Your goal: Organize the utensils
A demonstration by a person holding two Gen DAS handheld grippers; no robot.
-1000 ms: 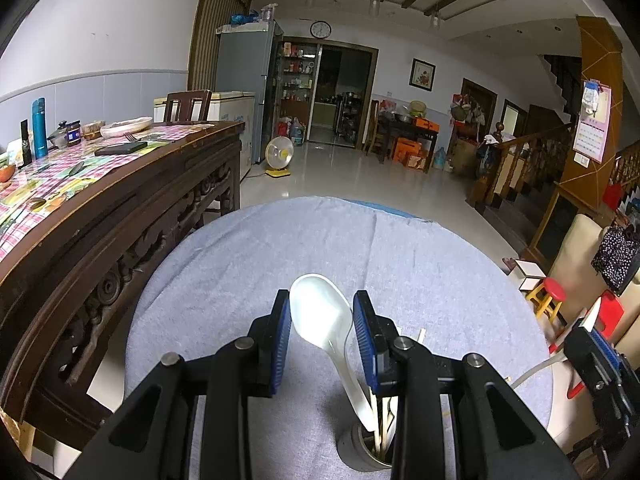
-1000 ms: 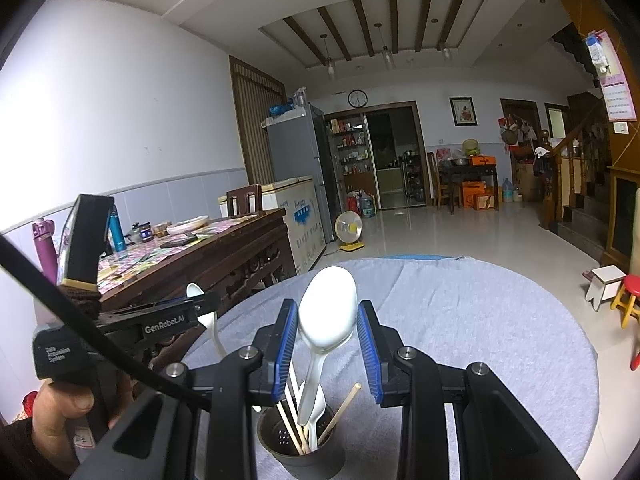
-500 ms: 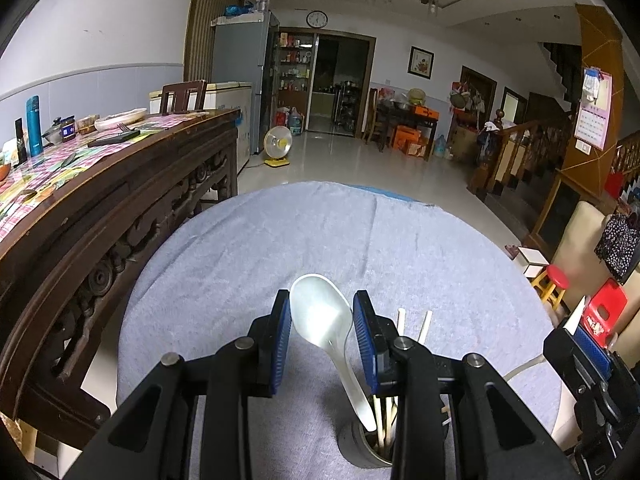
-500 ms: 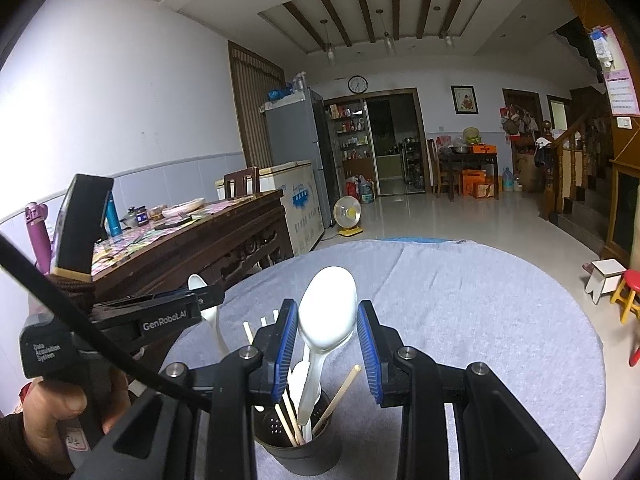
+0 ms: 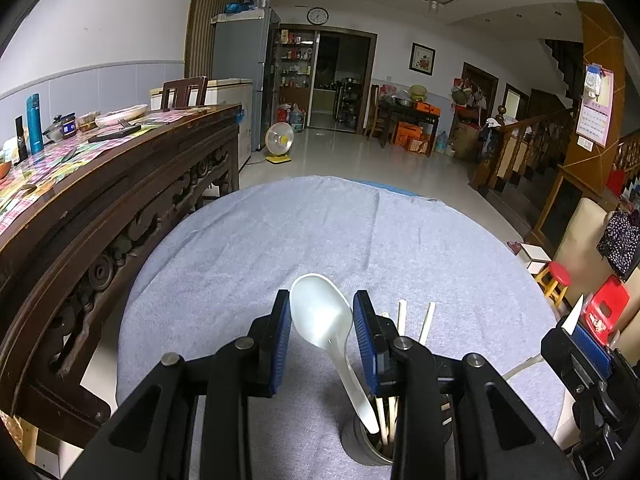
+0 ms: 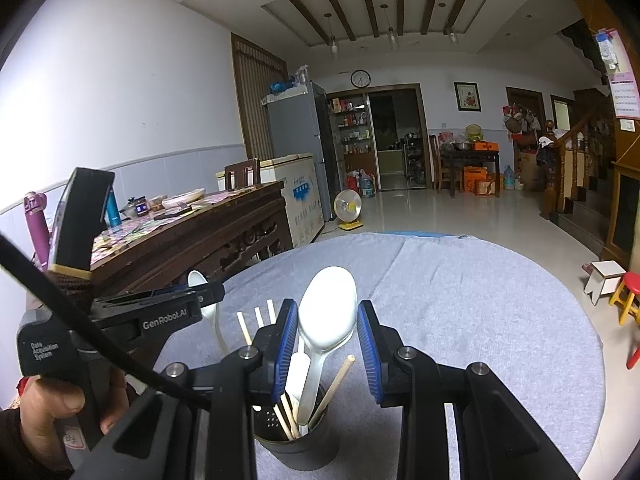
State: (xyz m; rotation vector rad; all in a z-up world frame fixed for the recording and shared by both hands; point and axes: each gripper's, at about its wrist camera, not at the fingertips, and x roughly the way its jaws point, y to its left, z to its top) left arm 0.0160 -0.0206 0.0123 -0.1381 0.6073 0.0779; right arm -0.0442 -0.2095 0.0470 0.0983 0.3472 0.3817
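Note:
A dark utensil holder (image 6: 296, 446) stands on the round table with the grey cloth (image 6: 460, 312); it also shows in the left wrist view (image 5: 364, 446). It holds several wooden chopsticks (image 6: 245, 328) and white spoons. My left gripper (image 5: 322, 330) is shut on a white spoon (image 5: 320, 312) whose handle reaches down into the holder. My right gripper (image 6: 328, 334) is shut on another white spoon (image 6: 328, 308), handle also in the holder. The left gripper (image 6: 200, 300) shows at the left of the right wrist view, the right gripper (image 5: 580, 344) at the right of the left wrist view.
A long dark wooden table (image 5: 120, 184) with bottles and dishes runs along the left, close to the round table. Red stools (image 5: 554, 278) and a stair rail (image 5: 520, 148) are at the right. Tiled floor lies beyond the cloth.
Both grippers have sunk a little with their spoons, handles going deeper into the holder. More chopstick tips now show above the fingers.

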